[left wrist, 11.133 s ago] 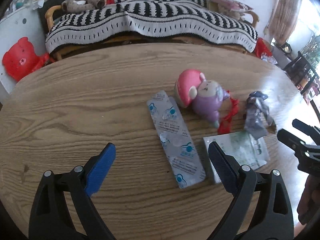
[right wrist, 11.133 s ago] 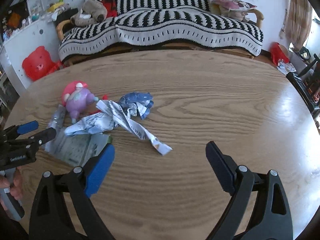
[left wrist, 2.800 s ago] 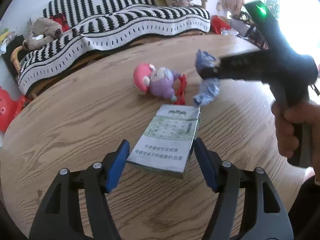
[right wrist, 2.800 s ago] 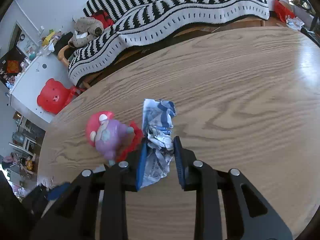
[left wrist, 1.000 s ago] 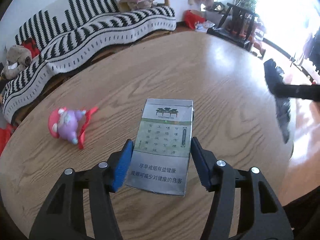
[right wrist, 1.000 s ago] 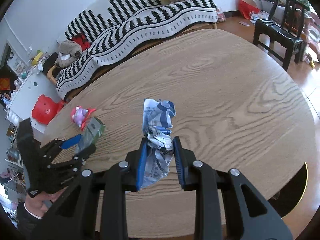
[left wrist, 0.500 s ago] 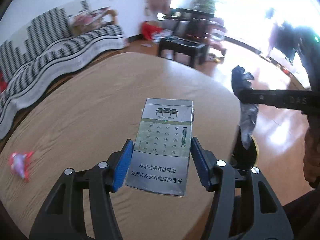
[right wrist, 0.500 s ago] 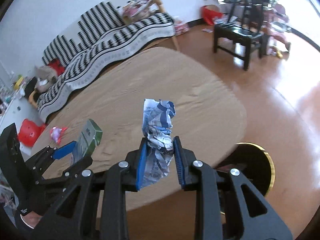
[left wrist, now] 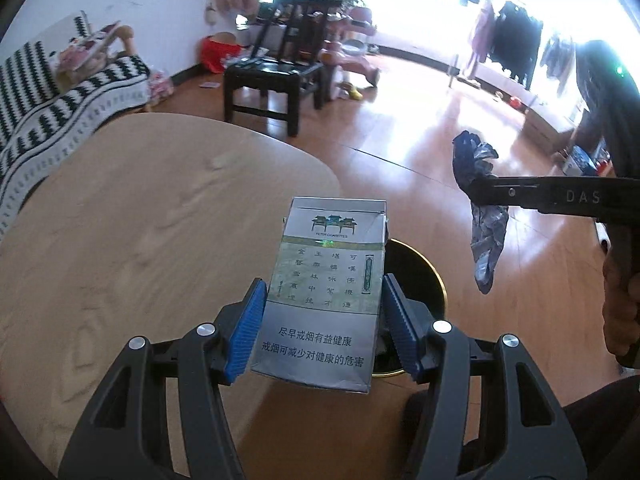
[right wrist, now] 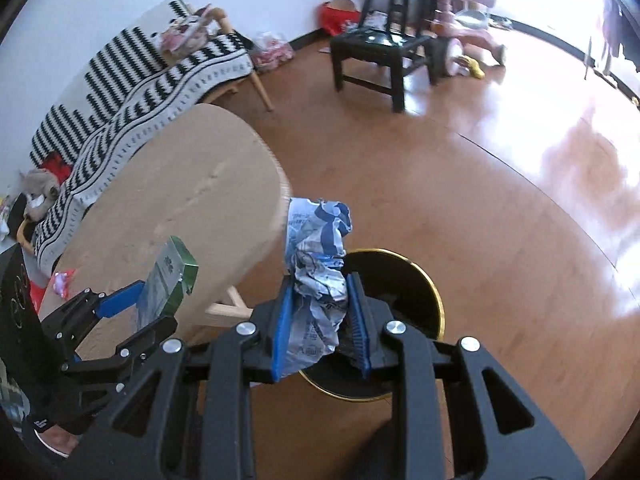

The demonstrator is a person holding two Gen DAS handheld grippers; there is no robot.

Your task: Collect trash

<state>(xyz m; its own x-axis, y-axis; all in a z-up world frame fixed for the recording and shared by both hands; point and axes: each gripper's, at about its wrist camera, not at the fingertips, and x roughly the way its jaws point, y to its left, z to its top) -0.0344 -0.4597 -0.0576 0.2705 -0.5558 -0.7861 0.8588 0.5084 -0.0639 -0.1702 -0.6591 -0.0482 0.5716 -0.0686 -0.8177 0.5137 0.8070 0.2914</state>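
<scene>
Nearest, your left hand-held gripper (left wrist: 324,320) had its blue pads pressed on both sides of the cigarette pack (left wrist: 324,292), holding it upright past the near edge of the tabletop (left wrist: 140,216). Your right hand-held gripper (right wrist: 320,312) was nearly closed, clamped on the crumpled blue-and-white wrapper (right wrist: 316,272), which stuck up above its fingers. Just beyond both sat the black bin (right wrist: 404,284) with a gold rim, on the wooden floor (right wrist: 520,216) right of the tabletop. Farther off stood a dark chair (right wrist: 384,44), and far left the striped sofa (right wrist: 132,92).
</scene>
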